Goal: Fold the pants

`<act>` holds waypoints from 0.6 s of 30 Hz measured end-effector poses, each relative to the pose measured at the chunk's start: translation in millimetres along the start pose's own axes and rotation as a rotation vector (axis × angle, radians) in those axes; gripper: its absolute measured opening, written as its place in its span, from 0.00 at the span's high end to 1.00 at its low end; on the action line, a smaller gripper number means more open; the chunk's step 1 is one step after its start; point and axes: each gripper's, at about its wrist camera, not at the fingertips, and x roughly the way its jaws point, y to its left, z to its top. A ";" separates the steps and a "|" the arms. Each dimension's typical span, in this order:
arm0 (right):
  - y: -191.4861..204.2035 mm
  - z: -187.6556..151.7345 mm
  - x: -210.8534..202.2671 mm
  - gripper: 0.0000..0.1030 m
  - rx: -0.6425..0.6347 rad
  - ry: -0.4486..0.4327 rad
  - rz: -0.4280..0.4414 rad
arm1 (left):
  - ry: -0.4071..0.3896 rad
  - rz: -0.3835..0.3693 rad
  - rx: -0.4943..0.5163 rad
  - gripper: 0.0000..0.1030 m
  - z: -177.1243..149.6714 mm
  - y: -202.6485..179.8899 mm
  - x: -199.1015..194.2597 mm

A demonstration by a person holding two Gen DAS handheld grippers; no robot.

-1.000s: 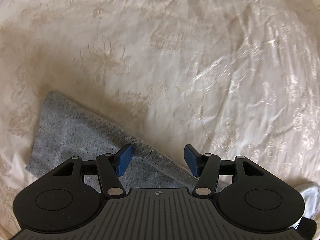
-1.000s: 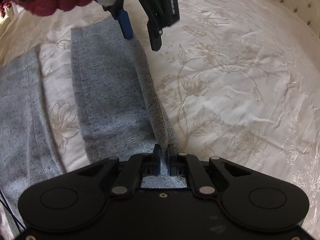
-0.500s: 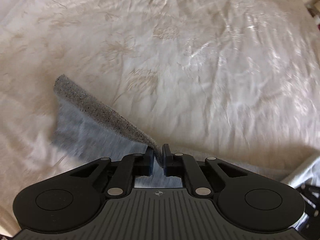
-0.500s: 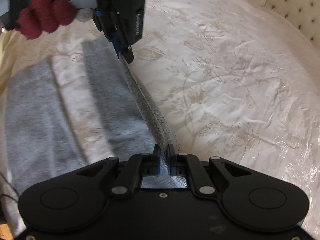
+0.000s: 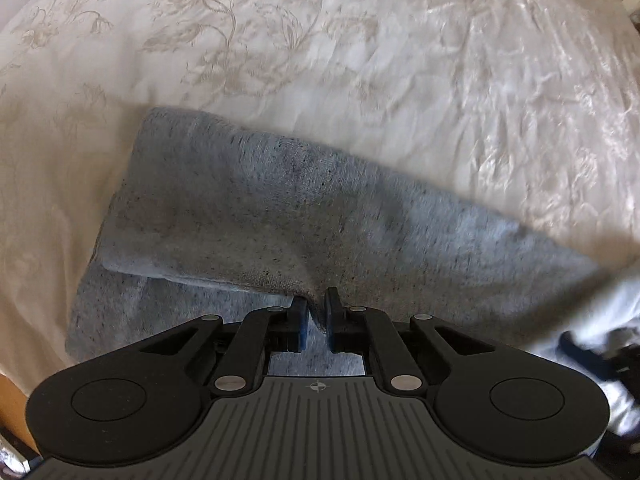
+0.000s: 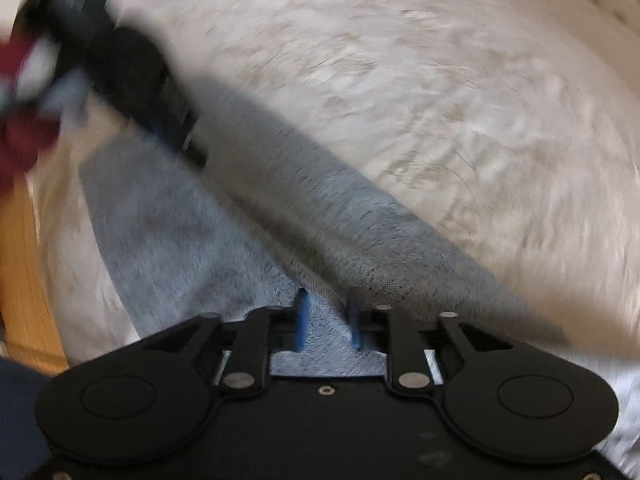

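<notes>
Grey pants (image 5: 304,216) lie on a cream embroidered bedspread (image 5: 400,60), one leg folded over the other, running from nine o'clock toward four in the left wrist view. The left gripper (image 5: 316,316) pinches the folded leg's edge, jaws clamped tight on the fabric. The right gripper (image 6: 326,320), blurred, has just been opening; its blue pads stand apart, cloth between them, unpressed.

Cream floral-embroidered bedspread (image 5: 400,60), wrinkled; wooden floor (image 6: 24,280) at left.
</notes>
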 end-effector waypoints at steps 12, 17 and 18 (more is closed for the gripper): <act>-168.7 4.8 -40.4 0.26 0.559 -0.072 -0.518 | -0.041 0.027 -0.003 0.92 -5.5 -3.5 -3.2; -239.4 14.7 -13.2 0.22 0.746 0.010 -0.696 | -0.023 0.036 -0.018 0.92 -4.6 -2.9 -0.9; -252.8 16.2 -5.5 0.21 0.772 0.040 -0.733 | -0.017 0.038 -0.021 0.92 -4.0 -2.7 0.0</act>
